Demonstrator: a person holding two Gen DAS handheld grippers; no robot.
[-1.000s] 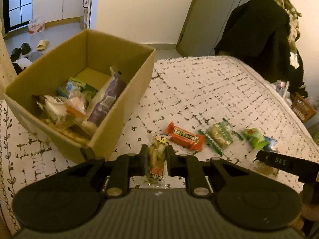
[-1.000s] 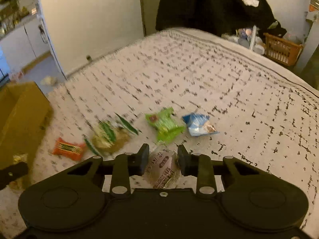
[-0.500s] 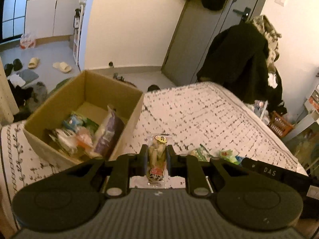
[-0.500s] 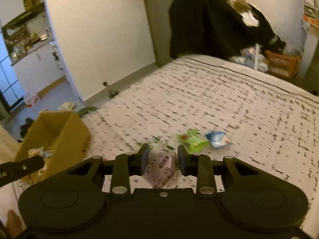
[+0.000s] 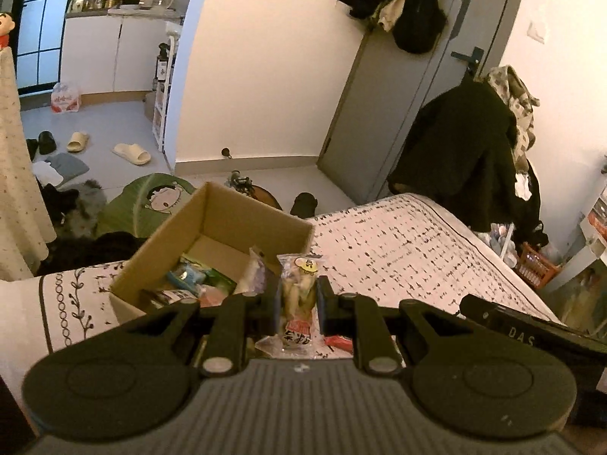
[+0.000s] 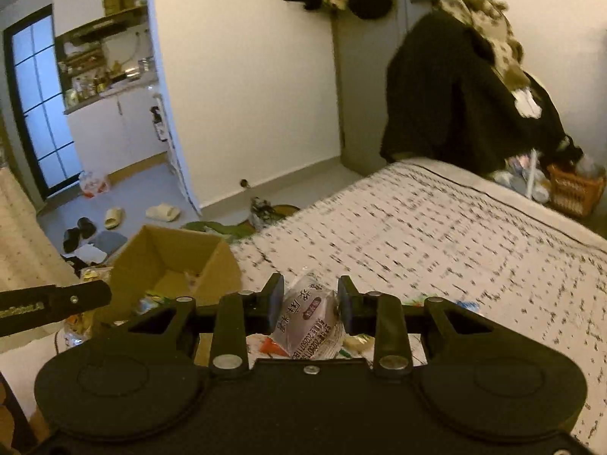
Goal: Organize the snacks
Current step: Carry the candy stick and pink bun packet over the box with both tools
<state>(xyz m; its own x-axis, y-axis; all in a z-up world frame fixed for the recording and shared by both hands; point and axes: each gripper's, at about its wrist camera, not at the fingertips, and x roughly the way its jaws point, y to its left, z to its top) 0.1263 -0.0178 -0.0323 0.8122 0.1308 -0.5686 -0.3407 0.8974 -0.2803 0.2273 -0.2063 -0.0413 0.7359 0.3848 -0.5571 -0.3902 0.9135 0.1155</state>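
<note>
The right gripper's arm [image 5: 531,335] reads "DAS"; the purple snack packet [image 6: 309,320] bears a date code, perhaps "2026".

A bed [image 5: 417,250] with a white, black-flecked cover is seen near cream walls [image 5: 265,57]. A grey door [image 5: 398,121] is hung with dark clothes [image 5: 409,7]. Slippers [image 5: 131,153] are scattered on the grey floor [image 5: 106,125]. White cabinets [image 5: 102,57] and a dark-framed window [image 6: 41,106] are seen beyond.

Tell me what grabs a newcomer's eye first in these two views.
Each tool grips a packet dead centre: the left tool a clear snack packet with a cartoon sticker, the right tool a purple-labelled packet. Just beyond, to the left, the open cardboard box sits on the patterned bed, snacks inside.
</note>
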